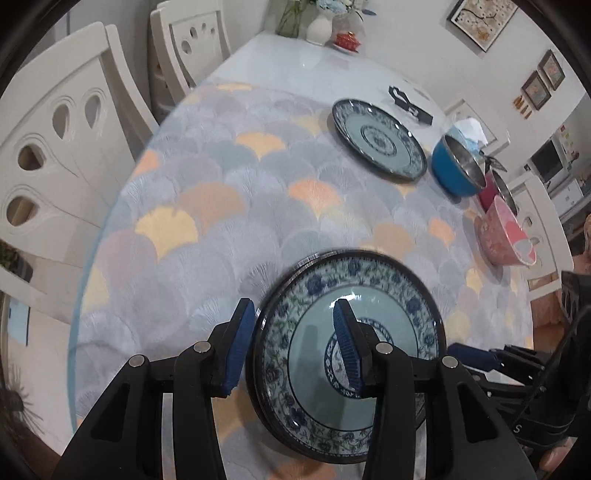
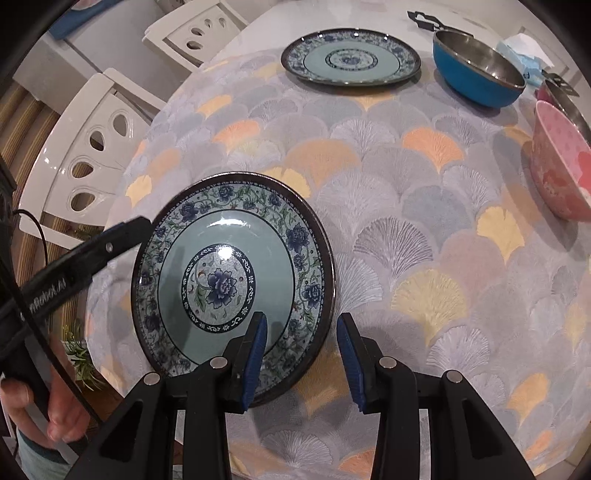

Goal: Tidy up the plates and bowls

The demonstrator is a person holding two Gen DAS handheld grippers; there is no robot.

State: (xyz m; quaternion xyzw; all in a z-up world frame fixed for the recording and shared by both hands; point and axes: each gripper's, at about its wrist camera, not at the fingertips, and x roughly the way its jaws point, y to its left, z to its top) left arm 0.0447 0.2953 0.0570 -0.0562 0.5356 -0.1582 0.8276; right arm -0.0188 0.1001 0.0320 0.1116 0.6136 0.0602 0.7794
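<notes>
A blue-and-white floral plate lies on the near part of the table. My left gripper is open and straddles its left rim, one finger over the plate, one outside. My right gripper is open and straddles its right rim the same way. A second matching plate lies farther off. Beside it stand a blue metal bowl, a pink bowl and a red bowl, partly hidden.
The round table has a fan-pattern cloth. White chairs stand along its left side. A black stand, vases and a small red dish sit at the far end.
</notes>
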